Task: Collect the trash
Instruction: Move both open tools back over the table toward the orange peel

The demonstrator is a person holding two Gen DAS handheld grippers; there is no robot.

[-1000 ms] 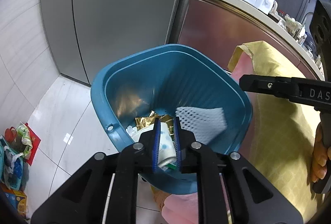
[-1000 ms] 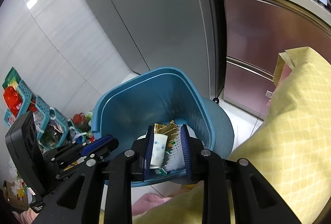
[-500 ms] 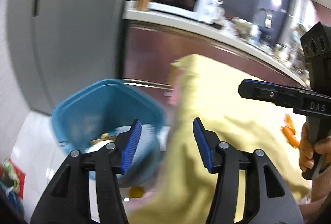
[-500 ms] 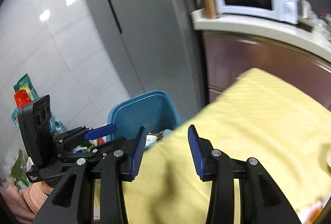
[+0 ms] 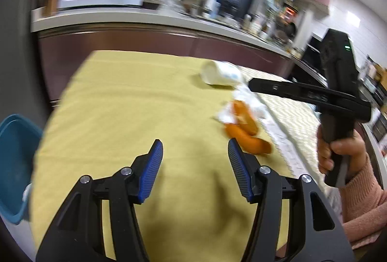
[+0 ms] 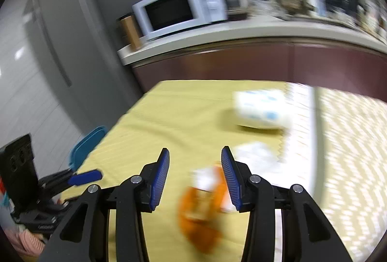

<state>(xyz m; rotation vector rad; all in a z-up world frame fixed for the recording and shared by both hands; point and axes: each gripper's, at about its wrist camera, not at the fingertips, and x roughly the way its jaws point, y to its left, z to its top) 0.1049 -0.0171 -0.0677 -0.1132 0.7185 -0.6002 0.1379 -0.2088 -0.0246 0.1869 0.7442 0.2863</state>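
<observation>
Both claws are empty and back over the table, so the step in hand looks like the return for another piece of trash.

Nearest in the left wrist view, the left gripper [image 5: 195, 158] stands wide, its jaws having just been opening, with only bare yellow tablecloth [image 5: 135, 102] between the blue pads. The blue trash bin [image 5: 14, 165] sits off the table edge at its 9 o'clock.

In the right wrist view, the right gripper [image 6: 194, 166] is moderately open, its jaws also just opened further; nothing is pinched. The orange peel [image 6: 200, 211], blurred, lies on the cloth just under and ahead of the right-hand pad, at about 5 o'clock from the gap, with crumpled white tissue [image 6: 256, 155] touching it at 1 o'clock.

Farther off, a paper cup [image 6: 262, 109] with blue spots lies tipped on its side at 1 o'clock, near the seam where the yellow cloth meets a white patterned one. Beyond stands the counter with a white microwave [image 6: 181, 10].

Seen from the left, the right gripper [image 5: 251, 86] hangs over the tissue, the peel at 2 o'clock from the left claw.

The next move likely calls for lowering the right claw squarely over the peel and closing on it; the left could reach past for the cup, gripping across its soft wall gently.
</observation>
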